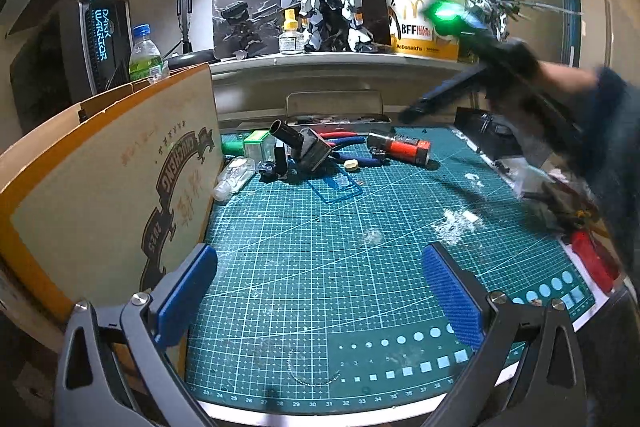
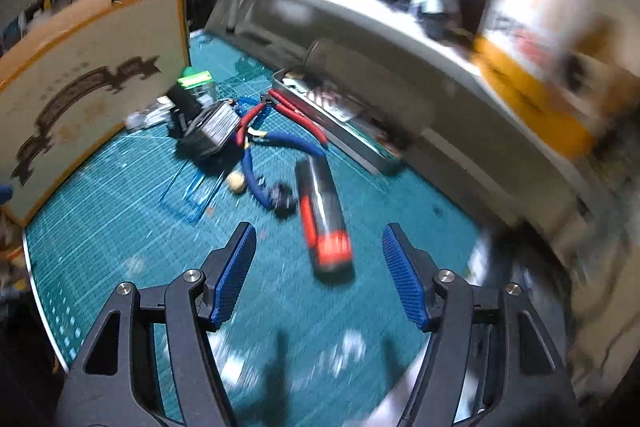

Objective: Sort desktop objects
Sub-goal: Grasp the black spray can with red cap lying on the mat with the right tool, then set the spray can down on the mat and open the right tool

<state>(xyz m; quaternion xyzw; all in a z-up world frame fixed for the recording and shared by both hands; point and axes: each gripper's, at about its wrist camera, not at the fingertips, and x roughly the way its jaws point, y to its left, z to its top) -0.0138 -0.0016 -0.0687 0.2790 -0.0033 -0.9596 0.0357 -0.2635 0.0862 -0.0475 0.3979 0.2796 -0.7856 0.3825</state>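
Plainly, your right claw point(image 2: 318, 273) stood wide open and held nothing, and the red-and-black cylinder point(image 2: 324, 219) lay on the cutting mat point(image 2: 120, 227) just ahead of it, between the lines of the two pads and pointing away at a slant. That view was smeared by motion, so a snap shut at that speed could have clipped only the red end and sent the cylinder rolling toward the metal tin point(image 2: 340, 123) beyond. Further ahead and to the left, the red- and blue-handled pliers point(image 2: 276, 131) lay tangled against a black block point(image 2: 212, 131); a stray pad could have dragged them too. Your left claw point(image 1: 320, 299) was equally wide open and empty over bare mat, with the cardboard box point(image 1: 108, 187) close beside its left pad, near enough to be knocked.
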